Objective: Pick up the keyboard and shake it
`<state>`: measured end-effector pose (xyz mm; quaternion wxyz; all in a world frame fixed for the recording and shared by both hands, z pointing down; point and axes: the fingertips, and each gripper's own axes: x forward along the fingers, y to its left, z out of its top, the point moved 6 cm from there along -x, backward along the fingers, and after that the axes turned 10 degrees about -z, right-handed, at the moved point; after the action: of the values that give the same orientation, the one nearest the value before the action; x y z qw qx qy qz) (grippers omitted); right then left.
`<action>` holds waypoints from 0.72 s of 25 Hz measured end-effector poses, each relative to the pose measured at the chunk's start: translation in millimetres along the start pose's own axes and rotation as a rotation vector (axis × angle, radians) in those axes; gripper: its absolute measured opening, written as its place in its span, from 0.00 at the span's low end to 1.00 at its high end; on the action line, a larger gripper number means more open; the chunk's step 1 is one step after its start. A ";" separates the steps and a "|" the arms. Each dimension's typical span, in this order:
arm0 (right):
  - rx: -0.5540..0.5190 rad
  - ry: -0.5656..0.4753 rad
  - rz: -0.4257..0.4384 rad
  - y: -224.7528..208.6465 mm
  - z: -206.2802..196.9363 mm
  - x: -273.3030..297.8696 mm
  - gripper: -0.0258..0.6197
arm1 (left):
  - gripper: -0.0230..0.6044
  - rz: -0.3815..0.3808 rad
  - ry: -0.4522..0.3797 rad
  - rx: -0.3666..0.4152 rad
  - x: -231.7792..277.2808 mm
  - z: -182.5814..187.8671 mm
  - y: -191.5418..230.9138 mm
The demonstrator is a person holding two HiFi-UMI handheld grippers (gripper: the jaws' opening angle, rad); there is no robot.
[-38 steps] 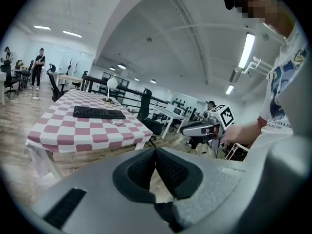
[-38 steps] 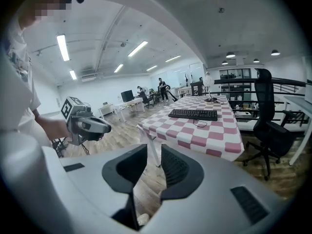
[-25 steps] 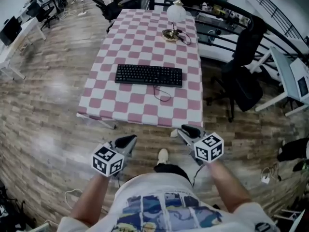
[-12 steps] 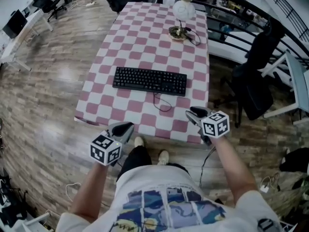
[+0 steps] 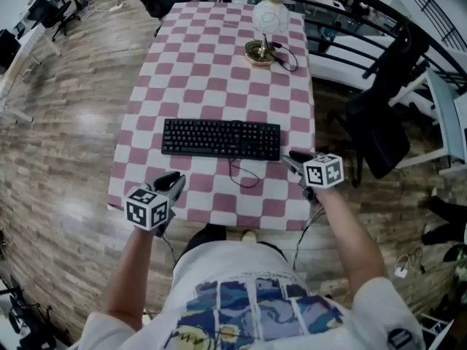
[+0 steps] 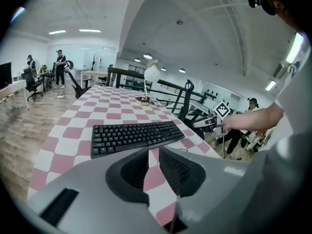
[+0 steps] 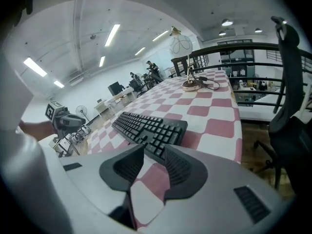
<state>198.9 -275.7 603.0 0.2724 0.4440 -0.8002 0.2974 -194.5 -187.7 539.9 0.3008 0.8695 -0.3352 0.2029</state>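
A black keyboard [image 5: 221, 138] lies flat across the checked tablecloth [image 5: 219, 71], its cable [image 5: 244, 172] curling toward the near edge. My left gripper [image 5: 173, 183] hovers over the table's near left part, short of the keyboard [image 6: 136, 135]. Its jaws have just been opening; a narrow gap shows, with nothing in it. My right gripper [image 5: 293, 157] sits just off the keyboard's right end [image 7: 148, 128], apart from it. Its jaws have also been opening and stand open on nothing. Each gripper shows in the other's view: the right gripper [image 6: 214, 123] and the left gripper [image 7: 63, 118].
A table lamp [image 5: 265, 22] with a white globe shade stands at the far end of the table, its cord beside it. A black office chair [image 5: 379, 115] and a railing are to the right. Wooden floor surrounds the table; desks and people stand far off to the left.
Both grippers have moved forward and down, from over the floor to over the table's near edge. The right one has reached the keyboard's right end. The keyboard has not moved.
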 end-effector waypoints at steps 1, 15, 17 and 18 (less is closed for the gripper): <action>0.008 0.009 -0.006 -5.0 3.4 7.7 0.25 | 0.12 0.006 0.010 -0.004 3.9 3.2 12.8; 0.138 0.160 -0.020 -33.7 10.5 84.4 0.42 | 0.33 0.049 0.140 -0.147 54.6 15.0 160.2; 0.152 0.176 -0.021 -34.0 9.2 88.6 0.47 | 0.36 0.052 0.163 -0.175 63.2 12.7 176.1; 0.160 0.183 -0.022 -33.4 8.7 91.7 0.49 | 0.37 0.055 0.175 -0.191 66.3 11.1 184.1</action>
<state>184.6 -346.5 669.1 0.3111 0.4440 -0.7408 0.3966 -276.7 -335.0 639.6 0.4045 0.8063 -0.3492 0.2535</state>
